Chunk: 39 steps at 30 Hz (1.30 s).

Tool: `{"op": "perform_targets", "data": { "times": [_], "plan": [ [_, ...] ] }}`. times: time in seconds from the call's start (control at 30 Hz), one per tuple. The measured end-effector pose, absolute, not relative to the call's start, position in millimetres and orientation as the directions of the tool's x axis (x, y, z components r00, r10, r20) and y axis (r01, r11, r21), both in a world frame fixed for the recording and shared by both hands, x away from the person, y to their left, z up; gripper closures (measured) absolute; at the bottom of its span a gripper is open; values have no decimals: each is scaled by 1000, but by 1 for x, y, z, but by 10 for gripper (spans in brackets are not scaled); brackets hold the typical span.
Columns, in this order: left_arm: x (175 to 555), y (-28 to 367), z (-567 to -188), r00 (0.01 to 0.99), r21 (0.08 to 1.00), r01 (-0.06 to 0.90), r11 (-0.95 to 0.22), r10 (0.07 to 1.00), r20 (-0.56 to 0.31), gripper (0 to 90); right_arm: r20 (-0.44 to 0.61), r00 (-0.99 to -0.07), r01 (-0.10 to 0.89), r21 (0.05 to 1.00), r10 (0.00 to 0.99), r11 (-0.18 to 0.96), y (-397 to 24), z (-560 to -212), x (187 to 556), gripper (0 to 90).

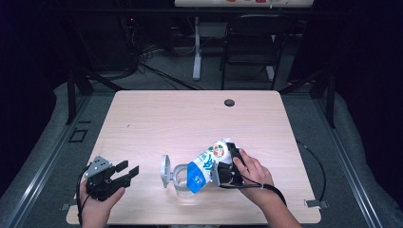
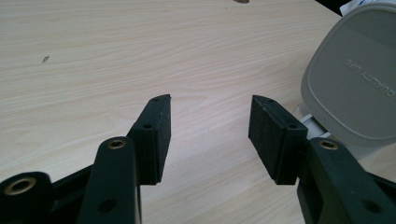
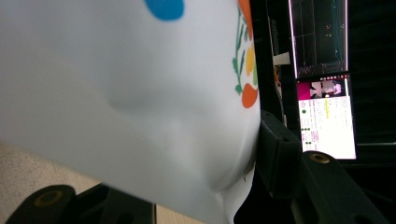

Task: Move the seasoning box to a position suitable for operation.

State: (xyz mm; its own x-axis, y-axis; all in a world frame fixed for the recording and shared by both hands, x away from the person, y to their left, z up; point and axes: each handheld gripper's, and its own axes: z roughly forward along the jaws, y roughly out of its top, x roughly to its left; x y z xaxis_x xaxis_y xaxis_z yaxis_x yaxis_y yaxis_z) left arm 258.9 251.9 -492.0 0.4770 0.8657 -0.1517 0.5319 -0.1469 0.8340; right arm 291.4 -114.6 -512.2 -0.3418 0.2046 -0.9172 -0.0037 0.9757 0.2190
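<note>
Two grippers: right gripper [image 1: 227, 167], lower centre, clamps the tilted bag [image 1: 207, 164]; keep its blue mouth over the open container [image 1: 182, 175] while left gripper [image 1: 124, 172] idles wide

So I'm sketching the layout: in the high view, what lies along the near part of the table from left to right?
left gripper → grey lid → clear container → printed bag → right gripper
</note>
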Motion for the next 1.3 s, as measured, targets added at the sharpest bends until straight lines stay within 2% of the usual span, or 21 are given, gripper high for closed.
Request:
{"op": "perform_targets", "data": {
  "times": [0.6,0.97,1.0,1.1,1.13,1.27,1.3],
  "plan": [
    [259,252,-491,478,834,532,-147,865,-152,499,-925,-331,-25,208,189,978,-112,-511,292,560],
    [259,252,-491,476,836,529,-144,866,-153,499,-934,-317,-35,187,166,982,-111,-509,291,563],
    [259,253,-491,477,836,529,-146,866,-151,499,-940,-309,-27,163,147,986,-110,-507,291,564],
    [259,253,-491,477,837,527,-145,866,-150,499,-936,-312,-38,182,161,983,-109,-508,291,565],
    [259,253,-491,477,837,527,-145,866,-150,499,-942,-307,-30,152,136,988,-108,-506,290,567],
    [259,252,-491,476,839,526,-144,866,-150,498,-939,-309,-46,170,148,984,-107,-507,291,569],
    [259,253,-491,478,838,526,-145,866,-150,499,-943,-307,-40,148,129,988,-107,-505,291,569]
  ]
}}
